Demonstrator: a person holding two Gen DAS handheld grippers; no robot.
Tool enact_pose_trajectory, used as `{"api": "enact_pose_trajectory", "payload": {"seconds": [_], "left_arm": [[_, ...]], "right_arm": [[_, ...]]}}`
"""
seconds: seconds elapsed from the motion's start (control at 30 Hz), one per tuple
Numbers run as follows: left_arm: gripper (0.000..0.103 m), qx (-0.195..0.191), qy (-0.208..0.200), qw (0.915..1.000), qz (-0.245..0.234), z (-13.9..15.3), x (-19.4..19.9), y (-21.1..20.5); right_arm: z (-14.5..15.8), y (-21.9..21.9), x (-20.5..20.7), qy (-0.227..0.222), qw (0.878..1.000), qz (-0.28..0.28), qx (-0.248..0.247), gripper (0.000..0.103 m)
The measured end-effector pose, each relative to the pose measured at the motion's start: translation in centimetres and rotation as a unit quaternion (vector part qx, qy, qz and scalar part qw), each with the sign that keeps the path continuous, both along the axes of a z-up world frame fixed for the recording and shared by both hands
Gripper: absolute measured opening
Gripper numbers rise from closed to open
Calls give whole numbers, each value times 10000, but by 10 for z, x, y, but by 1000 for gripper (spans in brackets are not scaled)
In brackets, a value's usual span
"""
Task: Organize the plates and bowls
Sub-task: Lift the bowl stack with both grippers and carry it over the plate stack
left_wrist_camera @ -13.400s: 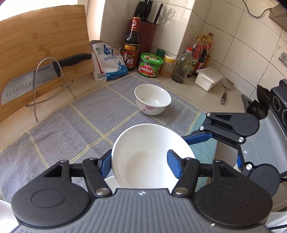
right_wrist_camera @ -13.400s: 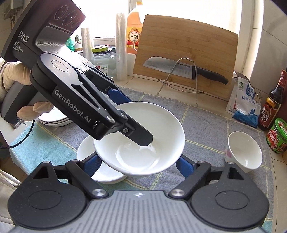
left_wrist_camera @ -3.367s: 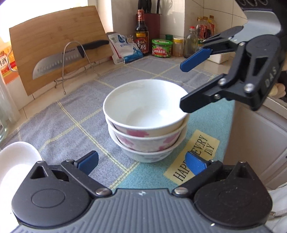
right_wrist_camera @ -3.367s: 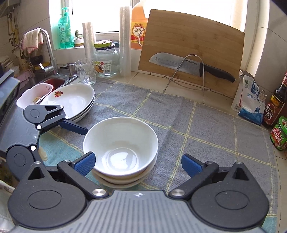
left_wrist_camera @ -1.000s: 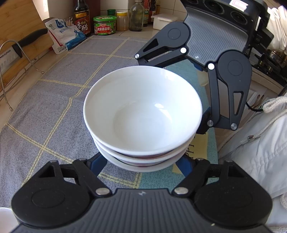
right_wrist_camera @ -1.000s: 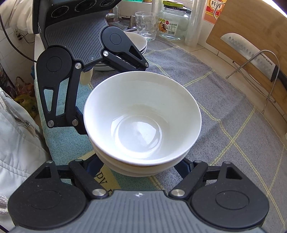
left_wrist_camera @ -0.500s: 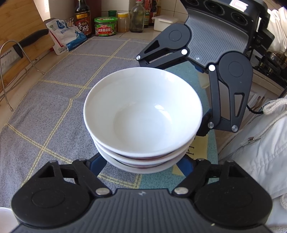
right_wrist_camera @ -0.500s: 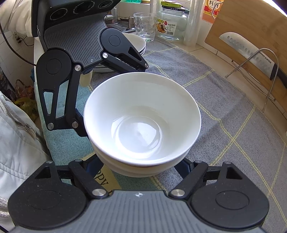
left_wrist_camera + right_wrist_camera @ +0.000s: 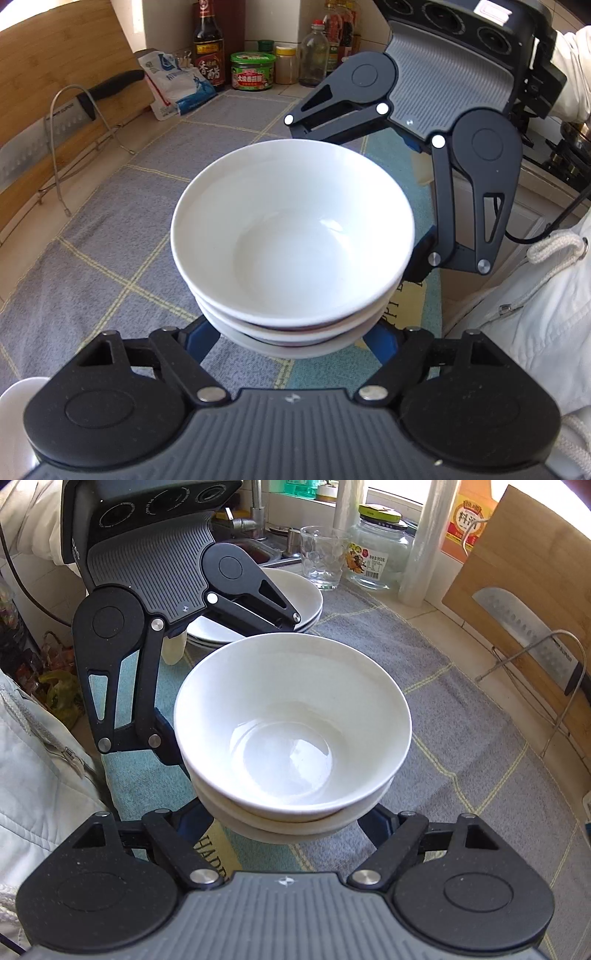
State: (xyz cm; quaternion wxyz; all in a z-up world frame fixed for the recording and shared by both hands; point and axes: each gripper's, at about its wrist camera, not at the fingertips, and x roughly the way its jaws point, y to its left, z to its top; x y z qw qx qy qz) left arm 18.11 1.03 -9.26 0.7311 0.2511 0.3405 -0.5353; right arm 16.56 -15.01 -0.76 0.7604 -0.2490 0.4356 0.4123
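A stack of glossy white ceramic bowls (image 9: pixel 291 240), empty and round, fills mid-frame above the grey checked cloth (image 9: pixel 110 236). The left gripper (image 9: pixel 291 338) and right gripper (image 9: pixel 286 818) both clamp its lowest bowl.

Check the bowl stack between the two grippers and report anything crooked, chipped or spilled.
Nothing stands out. The bowl stack sits nested and roughly even, rims unchipped, top bowl empty and clean. The left gripper and right gripper flank its base from opposite sides. No spill on the grey cloth.
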Motion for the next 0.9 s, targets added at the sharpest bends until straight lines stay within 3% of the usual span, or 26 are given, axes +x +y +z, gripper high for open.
{"api": "enact_pose_trajectory", "payload": {"seconds": [0.5,0.9], "left_arm": [[83,-217,-346,9926,1146,28,-1,95],[83,-161,-459,9828,1779,24,14,161]], "right_arm": [[22,94,31,-411,9930,1105,-21,87],[13,167,63,-509,9857,1603,-23,87]]}}
